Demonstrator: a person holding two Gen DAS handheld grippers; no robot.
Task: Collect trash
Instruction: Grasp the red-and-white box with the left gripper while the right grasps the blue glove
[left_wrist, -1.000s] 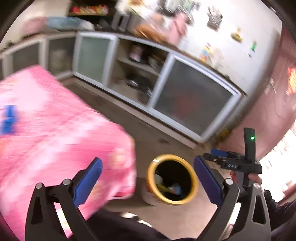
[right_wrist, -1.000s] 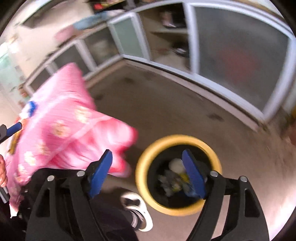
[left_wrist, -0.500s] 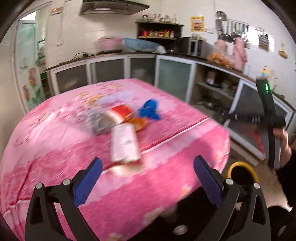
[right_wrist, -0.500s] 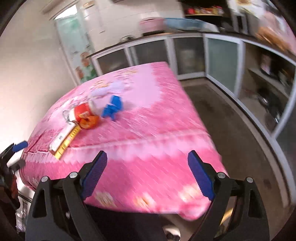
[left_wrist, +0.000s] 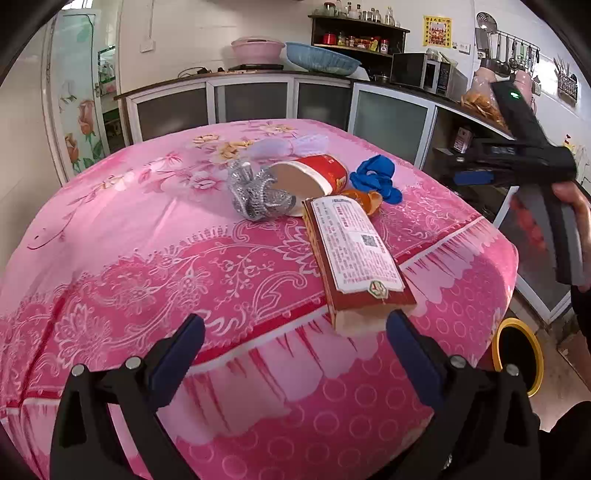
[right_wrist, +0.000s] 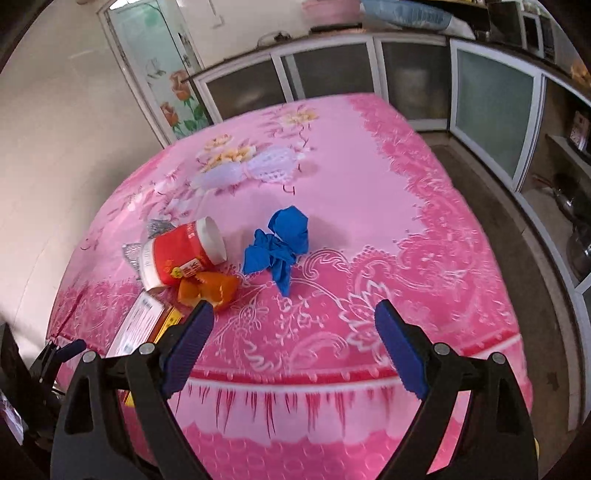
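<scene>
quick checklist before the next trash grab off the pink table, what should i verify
1. Right gripper open and empty: ok.
2. Left gripper open and empty: ok.
3. Crumpled blue plastic glove lying apart, clear to grasp: ok.
4. Long red cardboard box fully on the table: not ok, its near end overhangs the edge.
5. Yellow-rimmed black bin on the floor has room: cannot tell.
6. Tipped red paper cup free of neighbours: not ok, orange wrapper lies against it.

pink tablecloth (left_wrist: 122, 229), carton (left_wrist: 354, 254), cup (right_wrist: 181, 254), glove (right_wrist: 282, 243)
</scene>
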